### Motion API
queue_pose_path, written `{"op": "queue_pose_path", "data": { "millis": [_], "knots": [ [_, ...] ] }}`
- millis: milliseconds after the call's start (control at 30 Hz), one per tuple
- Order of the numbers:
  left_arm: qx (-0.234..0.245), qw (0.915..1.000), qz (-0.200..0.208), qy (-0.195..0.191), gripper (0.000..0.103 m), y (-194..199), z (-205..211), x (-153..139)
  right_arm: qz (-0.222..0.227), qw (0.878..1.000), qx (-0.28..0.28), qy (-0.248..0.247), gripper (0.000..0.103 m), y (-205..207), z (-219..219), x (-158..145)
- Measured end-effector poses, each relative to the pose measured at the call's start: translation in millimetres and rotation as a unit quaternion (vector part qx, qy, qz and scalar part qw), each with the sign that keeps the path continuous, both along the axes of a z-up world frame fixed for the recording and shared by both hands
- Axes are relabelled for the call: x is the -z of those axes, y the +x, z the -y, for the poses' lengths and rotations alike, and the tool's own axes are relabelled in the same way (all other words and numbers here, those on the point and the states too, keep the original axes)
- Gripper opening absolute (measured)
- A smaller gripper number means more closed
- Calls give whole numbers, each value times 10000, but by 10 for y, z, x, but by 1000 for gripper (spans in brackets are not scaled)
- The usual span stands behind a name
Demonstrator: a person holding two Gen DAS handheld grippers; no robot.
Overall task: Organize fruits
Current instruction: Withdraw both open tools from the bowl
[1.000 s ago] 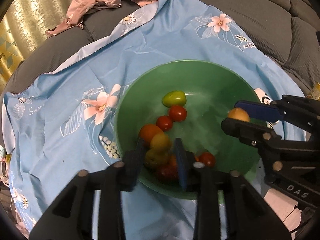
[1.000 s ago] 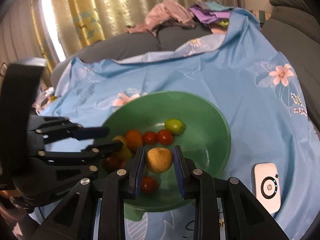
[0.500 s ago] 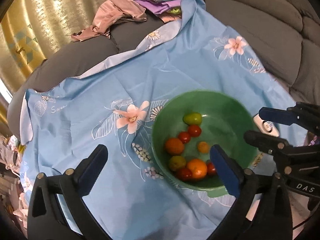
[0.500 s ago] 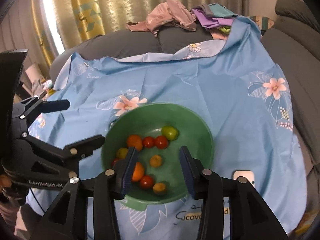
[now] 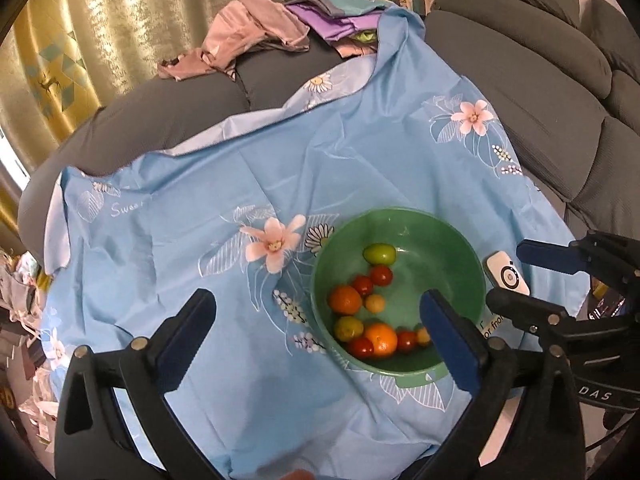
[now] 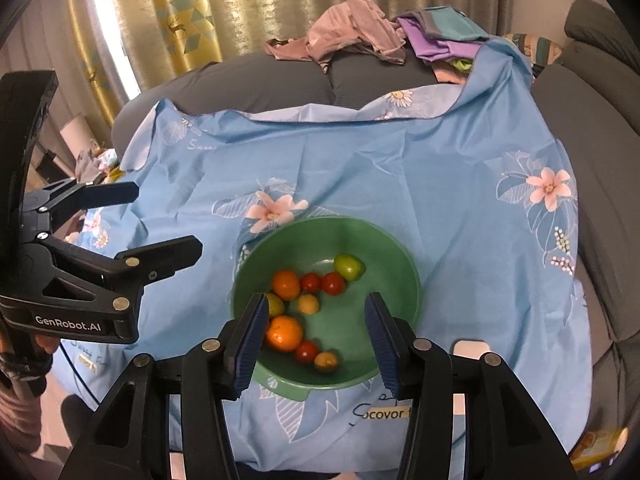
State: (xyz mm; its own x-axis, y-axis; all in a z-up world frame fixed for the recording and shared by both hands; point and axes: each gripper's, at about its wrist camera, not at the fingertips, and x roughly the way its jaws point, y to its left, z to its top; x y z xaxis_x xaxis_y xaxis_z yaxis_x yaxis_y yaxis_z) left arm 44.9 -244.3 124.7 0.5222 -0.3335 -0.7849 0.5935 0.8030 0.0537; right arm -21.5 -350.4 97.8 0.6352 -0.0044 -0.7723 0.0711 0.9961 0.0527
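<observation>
A green bowl (image 5: 400, 216) (image 6: 320, 224) sits on the blue floral cloth (image 5: 280, 152) and holds several fruits. Among them are a green tomato (image 5: 379, 254) (image 6: 348, 266), a big orange (image 5: 380, 338) (image 6: 284, 333), red tomatoes (image 5: 382, 275) and a small yellowish fruit (image 6: 325, 361) near the front rim. My left gripper (image 5: 316, 308) (image 6: 156, 220) hangs high over the bowl's left side, jaws wide open and empty. My right gripper (image 6: 316, 300) (image 5: 516, 276) hovers above the bowl's near side, open, with nothing between its pads.
A white handheld device (image 5: 506, 276) (image 6: 470, 348) lies on the cloth just right of the bowl. A heap of clothes (image 5: 256, 36) lies on the grey sofa (image 5: 540, 100) behind. Curtains (image 6: 180, 12) hang at the back left.
Both grippers opened and rose away from the bowl. The right one let go of the yellowish fruit, the left one of its fruit; both fruits now lie in the bowl.
</observation>
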Motion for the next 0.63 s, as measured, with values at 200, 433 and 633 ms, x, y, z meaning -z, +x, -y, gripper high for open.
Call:
{"op": "queue_pose_path", "data": {
  "millis": [200, 433, 633],
  "knots": [
    [33, 9999, 39, 92, 102, -2, 33, -33, 34, 10000, -21, 34, 50, 10, -16, -25],
    [82, 9998, 89, 178, 102, -16, 83, -19, 48, 10000, -7, 46, 50, 11, 0, -26],
    [100, 9998, 65, 138, 102, -14, 103, -13, 47, 10000, 26, 57, 50, 2, 23, -23]
  ]
}}
